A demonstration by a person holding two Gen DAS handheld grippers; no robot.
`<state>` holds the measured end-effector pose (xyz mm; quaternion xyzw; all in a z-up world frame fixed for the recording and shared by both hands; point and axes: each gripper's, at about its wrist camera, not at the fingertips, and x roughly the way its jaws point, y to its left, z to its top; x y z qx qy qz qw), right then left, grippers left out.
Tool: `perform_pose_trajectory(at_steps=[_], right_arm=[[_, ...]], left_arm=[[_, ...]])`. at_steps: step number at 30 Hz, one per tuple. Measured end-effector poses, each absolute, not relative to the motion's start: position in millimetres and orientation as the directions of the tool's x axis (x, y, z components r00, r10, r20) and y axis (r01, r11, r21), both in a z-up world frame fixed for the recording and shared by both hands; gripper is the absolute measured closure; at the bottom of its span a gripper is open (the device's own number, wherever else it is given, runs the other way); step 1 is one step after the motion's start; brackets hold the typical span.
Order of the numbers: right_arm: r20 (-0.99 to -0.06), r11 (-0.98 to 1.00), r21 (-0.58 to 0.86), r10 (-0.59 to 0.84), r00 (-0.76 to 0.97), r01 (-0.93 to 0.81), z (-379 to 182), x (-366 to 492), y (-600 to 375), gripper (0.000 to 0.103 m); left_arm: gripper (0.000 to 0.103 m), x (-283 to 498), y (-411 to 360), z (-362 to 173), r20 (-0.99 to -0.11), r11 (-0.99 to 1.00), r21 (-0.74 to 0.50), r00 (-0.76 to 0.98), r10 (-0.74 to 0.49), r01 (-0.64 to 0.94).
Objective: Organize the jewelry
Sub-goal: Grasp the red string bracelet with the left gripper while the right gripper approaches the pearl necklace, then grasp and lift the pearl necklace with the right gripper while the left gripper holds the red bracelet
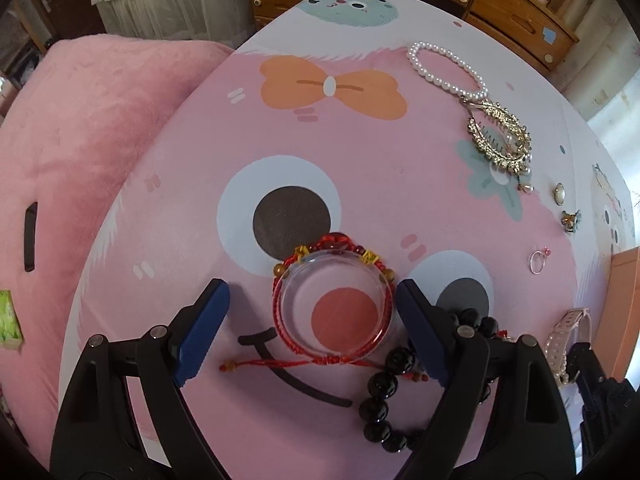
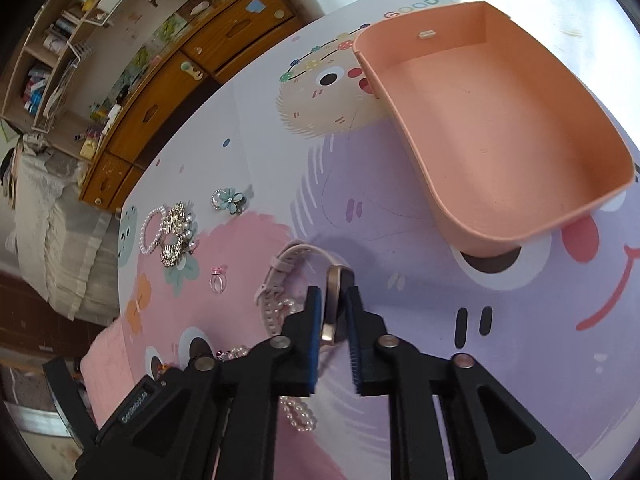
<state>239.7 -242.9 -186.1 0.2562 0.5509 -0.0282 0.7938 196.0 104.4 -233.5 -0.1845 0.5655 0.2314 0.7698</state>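
Through the left wrist camera we look steeply down on a smooth printed tablecloth (image 1: 192,184), pink with big cartoon eyes, and our left gripper (image 1: 312,312) stands spread wide, its blue ribbed pads either side of a clear glassy bangle (image 1: 334,304) ringed by a red braided cord bracelet (image 1: 304,362); nothing is clasped. Glossy black round beads (image 1: 380,404) curl under the right finger. Farther off lie a pearl strand (image 1: 448,66), a glittery gold hair comb (image 1: 500,140) and a thin ring (image 1: 538,262). A plush pink cushion (image 1: 76,128) sits left, wooden drawers (image 1: 516,12) behind. Over to the right wrist view: our right gripper (image 2: 334,320) is clenched on a rose-gold watch (image 2: 332,308), pads squeezing the metal case edge-on, pale ridged strap trailing left on the cloth. A smooth peach plastic tray (image 2: 440,196) with rounded corners waits bare up right, well apart. A teal flower brooch (image 2: 230,198) lies near the table's far edge, with crowded shelves (image 2: 60,48) beyond.
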Motion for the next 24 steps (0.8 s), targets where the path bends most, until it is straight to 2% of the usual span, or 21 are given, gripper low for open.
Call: perform_pose_trajectory(at_steps=[6,8,10,12,18,20,24], right_arm=[[-0.883,0.899,0.351,0.224,0.412,0.262,-180,241,-241,0.093],[-0.867,0.903,0.361,0.233,0.441,0.233,-172,236,-242,0.093],[-0.853,0.913,0.357,0.231,0.469,0.199,-162,231,-242,0.093],[-0.837,0.918,0.358,0.236,0.493,0.168,-152,222,-242,0.094],[-0.802,0.919,0.382,0.275,0.53,0.101,-127,212,-241,0.094],[-0.782,0.92,0.385,0.283,0.555,0.074,-111,206,-241,0.103],[-0.716,0.931,0.365,0.295,0.633,-0.02,-79,193,-236,0.103]], left_arm=[[0.018,201,102,-234,-0.957,0.818,-0.016,0.245,0.154,-0.576],[0.021,198,107,-230,-0.954,0.809,-0.024,0.255,0.158,-0.587],[0.028,195,106,-228,-0.947,0.819,-0.024,0.276,0.166,-0.574],[0.047,191,105,-225,-0.936,0.829,-0.023,0.303,0.178,-0.559],[0.047,184,105,-222,-0.929,0.834,-0.039,0.328,0.172,-0.551],[0.048,182,106,-221,-0.929,0.827,-0.048,0.329,0.17,-0.56],[0.048,175,110,-217,-0.925,0.82,-0.092,0.354,0.141,-0.565]])
